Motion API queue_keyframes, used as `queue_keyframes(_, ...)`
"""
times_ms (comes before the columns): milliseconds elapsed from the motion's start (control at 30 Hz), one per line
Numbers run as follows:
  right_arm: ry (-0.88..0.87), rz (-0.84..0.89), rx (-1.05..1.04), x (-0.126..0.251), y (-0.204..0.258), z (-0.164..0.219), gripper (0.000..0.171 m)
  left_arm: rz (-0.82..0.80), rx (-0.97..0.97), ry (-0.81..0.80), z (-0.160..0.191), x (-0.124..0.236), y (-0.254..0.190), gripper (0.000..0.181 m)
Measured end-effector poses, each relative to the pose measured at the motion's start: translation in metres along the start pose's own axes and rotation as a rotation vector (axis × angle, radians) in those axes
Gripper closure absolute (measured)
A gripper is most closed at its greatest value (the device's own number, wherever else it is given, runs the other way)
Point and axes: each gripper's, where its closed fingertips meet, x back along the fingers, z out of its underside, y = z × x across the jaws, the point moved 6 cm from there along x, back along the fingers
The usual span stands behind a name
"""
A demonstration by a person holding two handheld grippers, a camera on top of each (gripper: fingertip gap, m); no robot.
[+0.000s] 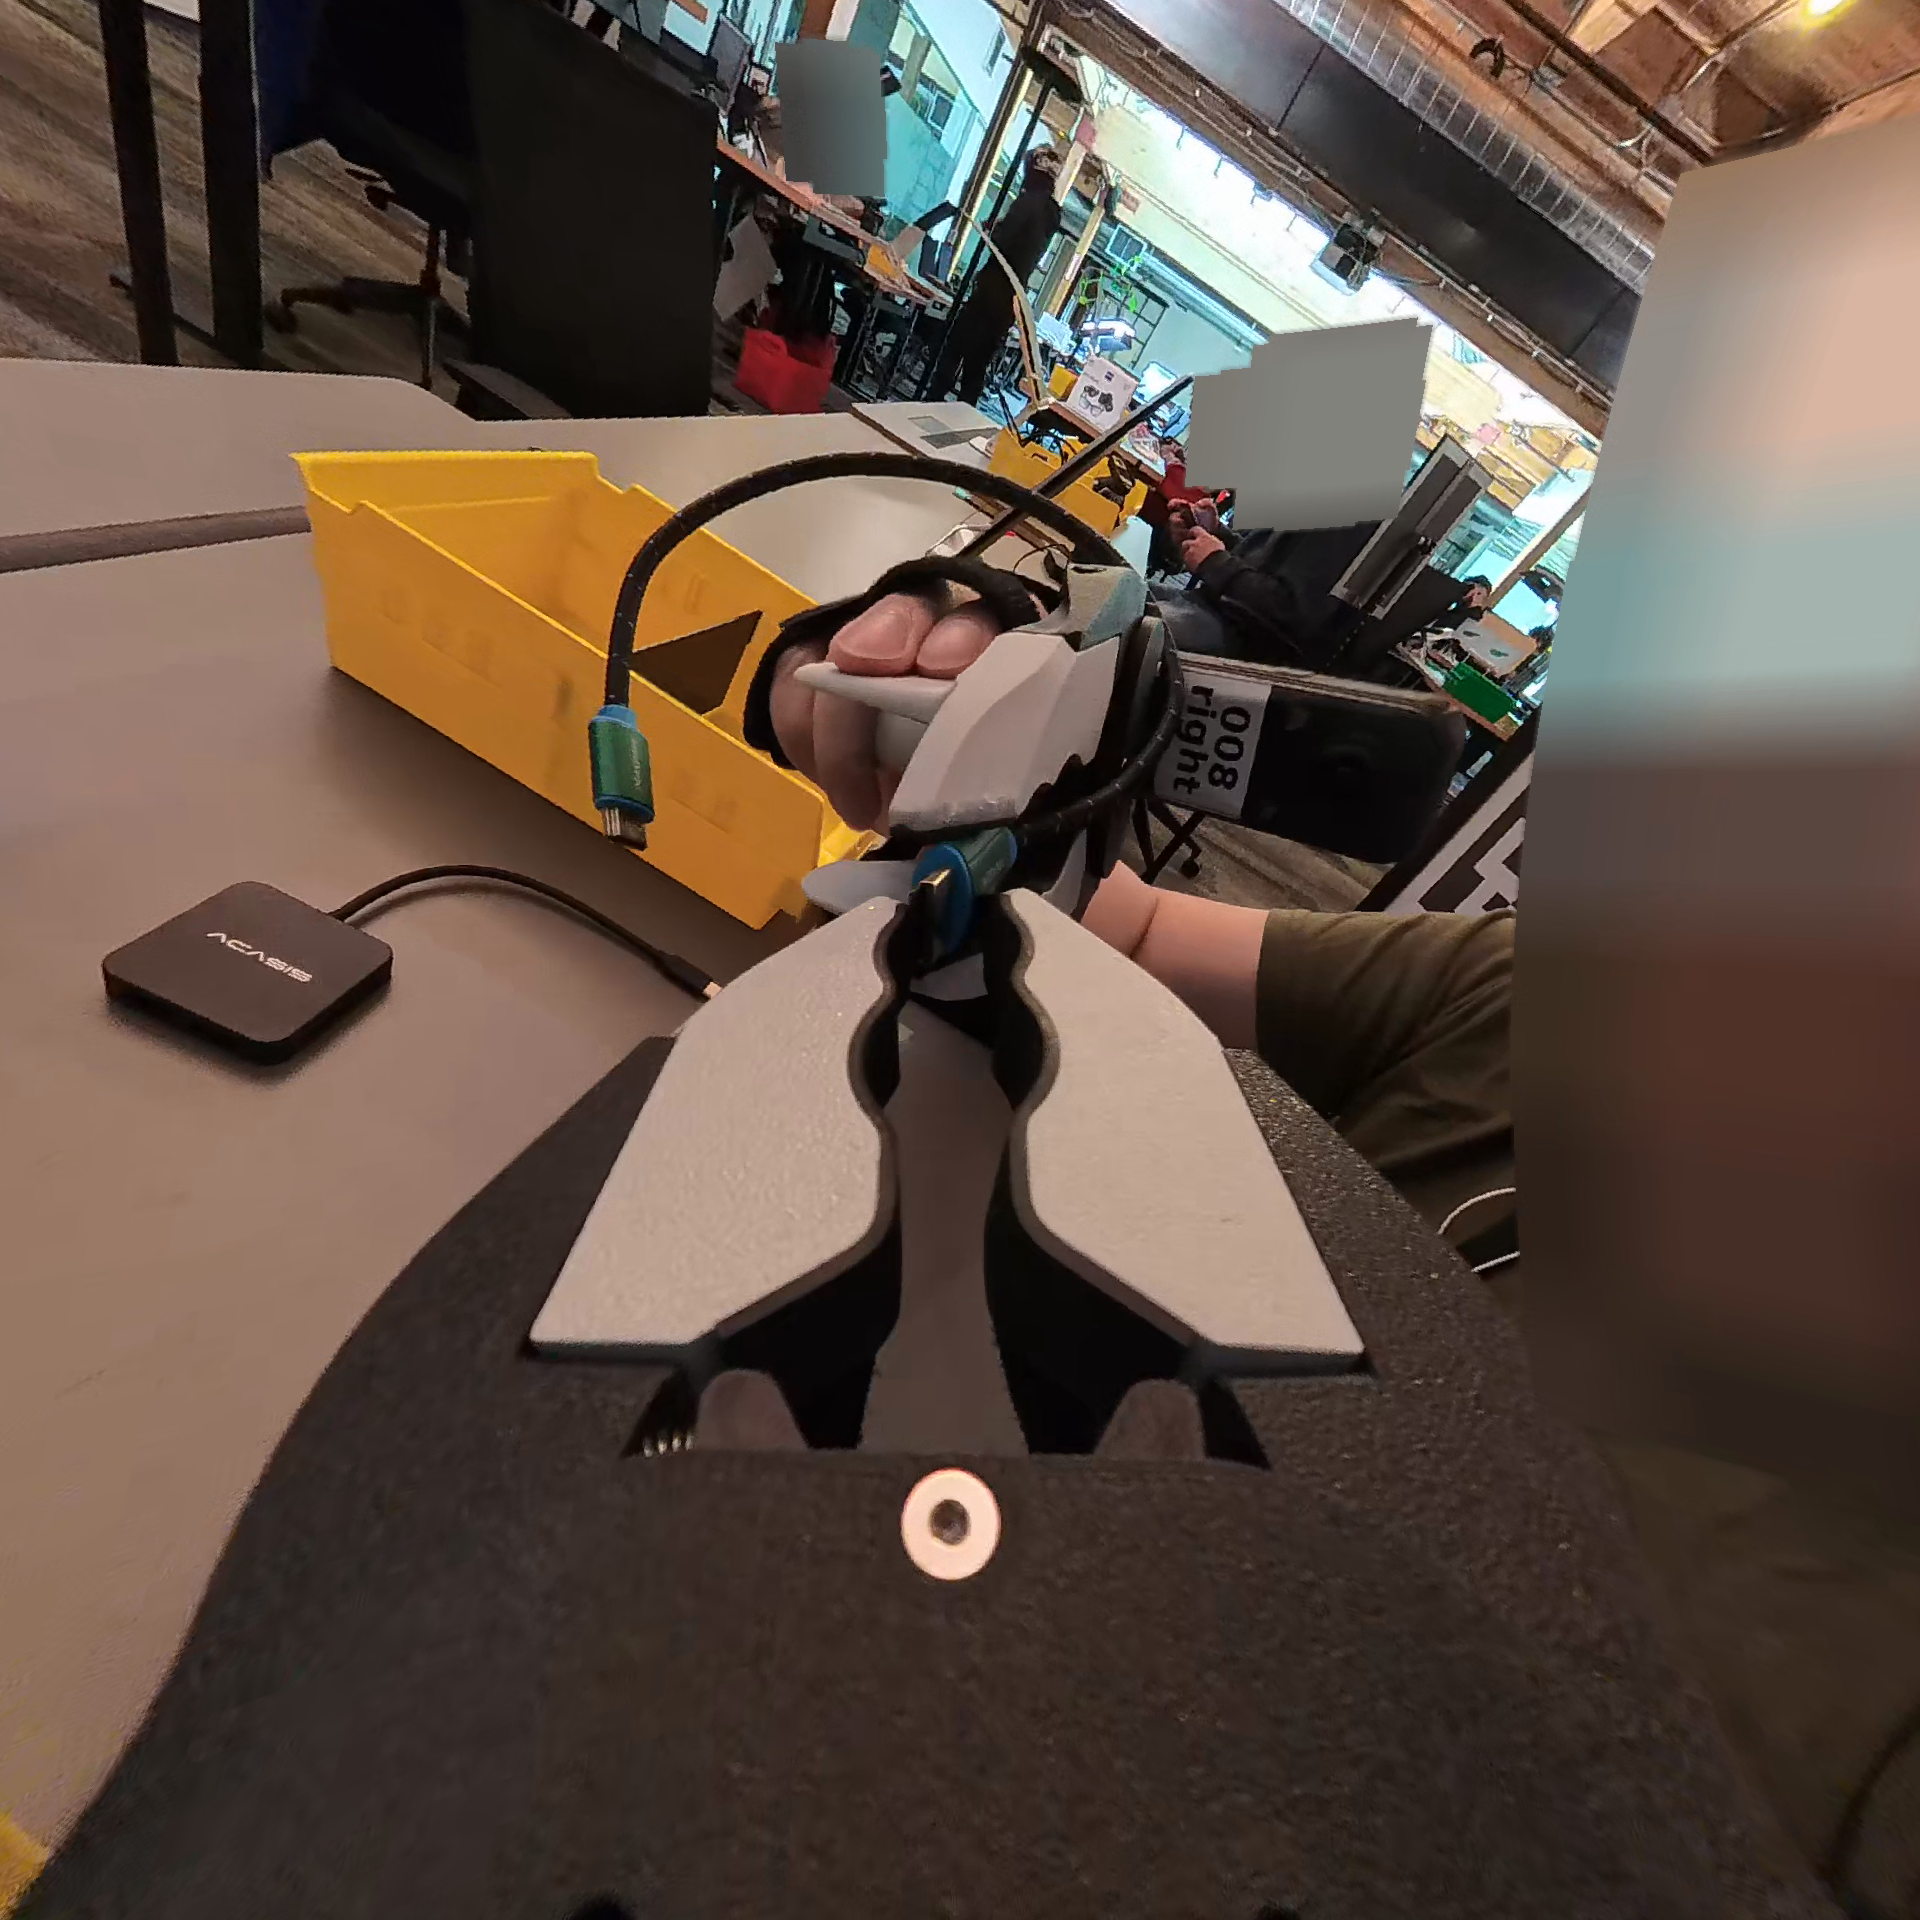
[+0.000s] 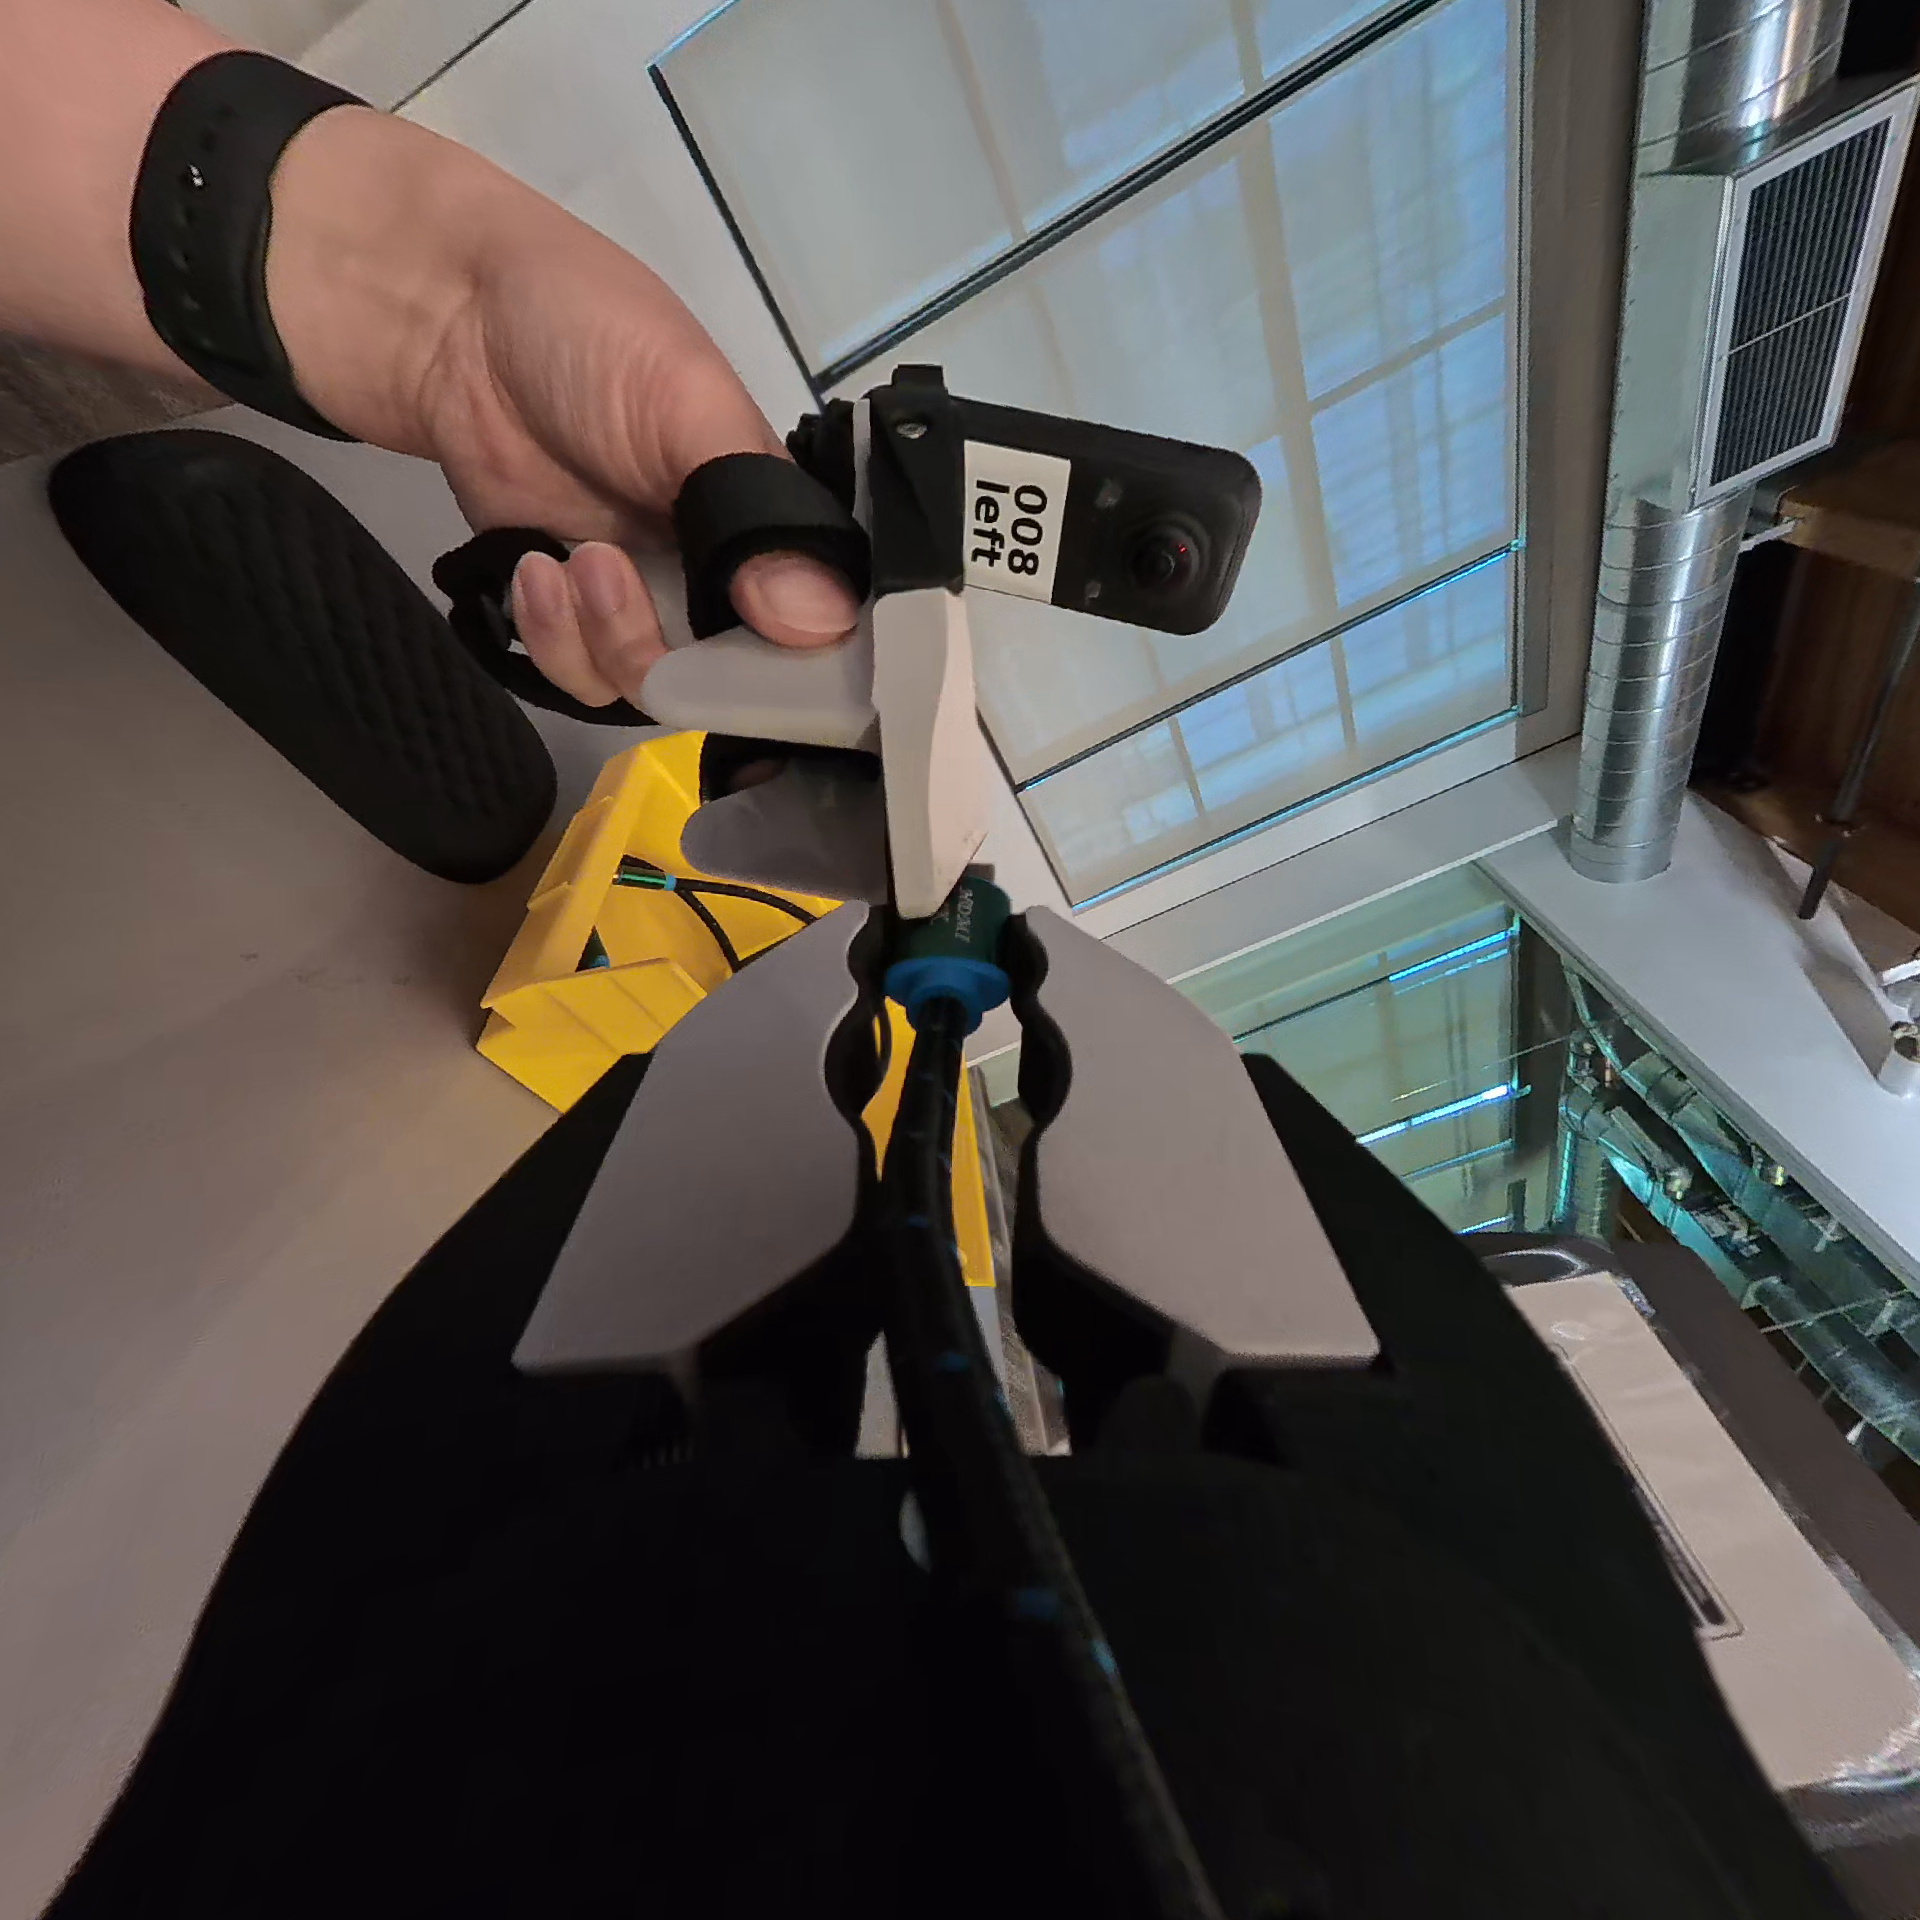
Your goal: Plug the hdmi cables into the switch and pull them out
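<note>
A braided black HDMI cable (image 1: 644, 561) has green plugs with blue collars. One plug (image 1: 961, 868) is held between both grippers above the table. My left gripper (image 1: 945, 920) is shut on its metal front end. My right gripper (image 2: 945, 940) is shut on the same plug (image 2: 951, 935) at its cable end, and the cable runs back toward the camera. The cable loops over the right hand, and its other plug (image 1: 621, 769) hangs free. The black square switch (image 1: 249, 971) lies on the grey table (image 1: 208, 1299) at the left with its own thin lead.
A yellow bin (image 1: 488, 592) stands behind the switch; in the right wrist view the yellow bin (image 2: 613, 987) holds more cables. A black ribbed oblong object (image 2: 301, 655) lies on the table. People sit and stand at desks beyond the table's far edge. The tips of both grippers are at nearly the same place. It is some 25 centimeters from my left tips to the black square switch (image 1: 249, 971).
</note>
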Motion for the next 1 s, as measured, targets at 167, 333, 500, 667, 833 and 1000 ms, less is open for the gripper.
queue_keyframes(167, -0.011, 0.0, 0.014, 0.0, 0.003, 0.0, 0.149, 0.007, -0.015, 0.011, 0.002, 0.0, 0.0, 0.168)
queue_keyframes(333, -0.004, 0.023, 0.045, 0.004, 0.0, 0.001, 0.149, -0.04, -0.107, -0.027, -0.002, 0.006, -0.004, 0.15)
queue_keyframes(500, 0.036, 0.069, 0.046, 0.016, -0.02, 0.011, 0.149, -0.122, -0.162, -0.146, -0.003, 0.026, -0.001, 0.14)
queue_keyframes(667, 0.078, 0.116, 0.104, 0.029, -0.036, 0.012, 0.149, -0.201, -0.125, -0.073, 0.023, 0.013, 0.018, 0.141)
queue_keyframes(833, 0.147, 0.199, 0.148, 0.057, -0.066, 0.007, 0.149, -0.376, -0.183, 0.13, 0.058, -0.027, 0.052, 0.141)
queue_keyframes(1000, 0.201, 0.252, 0.141, 0.089, -0.092, 0.006, 0.149, -0.603, -0.414, 0.402, 0.076, -0.068, 0.094, 0.135)
